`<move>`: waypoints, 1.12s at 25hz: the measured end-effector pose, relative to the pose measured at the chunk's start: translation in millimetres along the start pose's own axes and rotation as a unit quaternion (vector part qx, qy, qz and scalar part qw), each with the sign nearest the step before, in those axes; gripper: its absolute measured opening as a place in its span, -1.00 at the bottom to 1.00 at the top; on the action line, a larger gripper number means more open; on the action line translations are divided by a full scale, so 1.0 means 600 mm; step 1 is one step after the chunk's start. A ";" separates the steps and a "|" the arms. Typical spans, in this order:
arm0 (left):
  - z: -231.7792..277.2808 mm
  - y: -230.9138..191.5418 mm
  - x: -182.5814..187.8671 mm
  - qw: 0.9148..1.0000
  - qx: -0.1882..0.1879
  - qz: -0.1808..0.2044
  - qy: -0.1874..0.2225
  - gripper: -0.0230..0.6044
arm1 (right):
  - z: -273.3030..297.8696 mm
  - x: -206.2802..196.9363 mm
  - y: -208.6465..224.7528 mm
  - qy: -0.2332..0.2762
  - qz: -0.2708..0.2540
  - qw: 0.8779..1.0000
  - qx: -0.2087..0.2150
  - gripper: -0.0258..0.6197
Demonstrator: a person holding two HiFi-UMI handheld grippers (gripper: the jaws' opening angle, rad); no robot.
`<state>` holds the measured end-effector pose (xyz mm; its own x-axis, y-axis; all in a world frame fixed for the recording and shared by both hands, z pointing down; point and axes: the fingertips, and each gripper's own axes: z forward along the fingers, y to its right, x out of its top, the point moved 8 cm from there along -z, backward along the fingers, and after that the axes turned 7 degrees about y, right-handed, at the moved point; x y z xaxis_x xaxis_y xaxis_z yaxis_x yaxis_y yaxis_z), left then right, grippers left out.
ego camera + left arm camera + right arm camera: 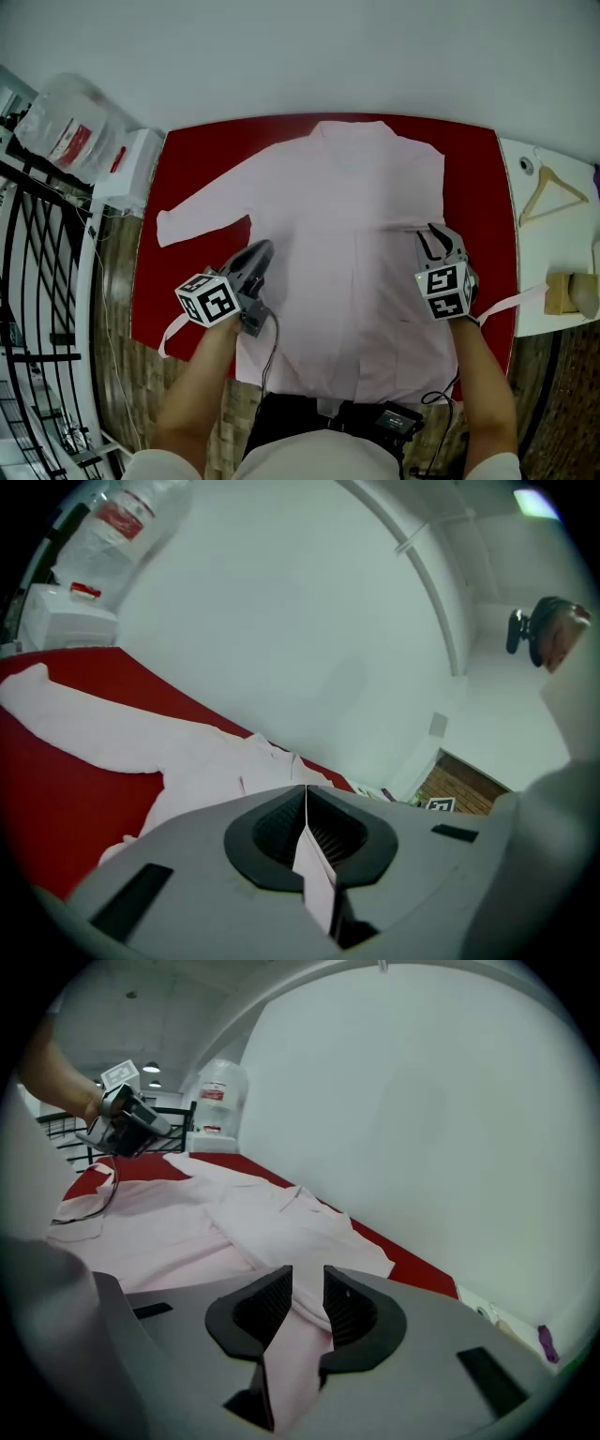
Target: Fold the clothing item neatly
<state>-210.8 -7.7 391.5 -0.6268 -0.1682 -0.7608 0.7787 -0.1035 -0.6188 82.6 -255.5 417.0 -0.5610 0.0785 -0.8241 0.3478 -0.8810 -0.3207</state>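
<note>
Our left gripper [259, 253] and right gripper [433, 236] each clamp the pale pink fabric shirt [347, 206] on the red table [187, 159]; we should raise both evenly, edges taut.

I see the shirt [356, 244] lying flat on the table [187, 178], with one sleeve [202, 216] stretched out to the left. My left gripper [258, 255] sits over the shirt's left side and my right gripper [433, 240] over its right side. A hanger [553, 192] lies to the right of the table, and a bag [66, 127] stands to its left.
</note>
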 end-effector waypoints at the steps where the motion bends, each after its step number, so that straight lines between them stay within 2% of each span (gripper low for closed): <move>1: -0.015 0.000 0.005 1.000 0.004 -0.001 0.007 -0.90 | -0.004 0.010 -0.010 0.006 -0.005 1.000 0.005 -0.60; 8: -0.102 -0.036 0.034 0.999 0.010 -0.015 0.031 -0.89 | -0.014 0.086 -0.103 0.026 -0.025 0.999 0.033 -0.60; 18: -0.200 -0.179 0.054 0.999 -0.009 -0.044 0.030 -0.89 | 0.042 0.172 -0.284 0.012 -0.040 0.998 0.037 -0.60; 24: -0.258 -0.256 0.083 0.998 -0.010 -0.051 0.046 -0.88 | 0.101 0.242 -0.408 0.023 -0.071 0.995 0.070 -0.60; 28: -0.303 -0.305 0.108 0.996 -0.003 -0.061 0.063 -0.76 | 0.141 0.295 -0.496 0.032 -0.101 0.989 0.106 -0.60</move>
<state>-398.5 178.7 419.9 -0.7159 -0.0303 -0.6976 0.6960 -0.1105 -0.7095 -183.5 -18.6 406.2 -0.5522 0.2855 -0.7833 0.0649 -0.9220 -0.3818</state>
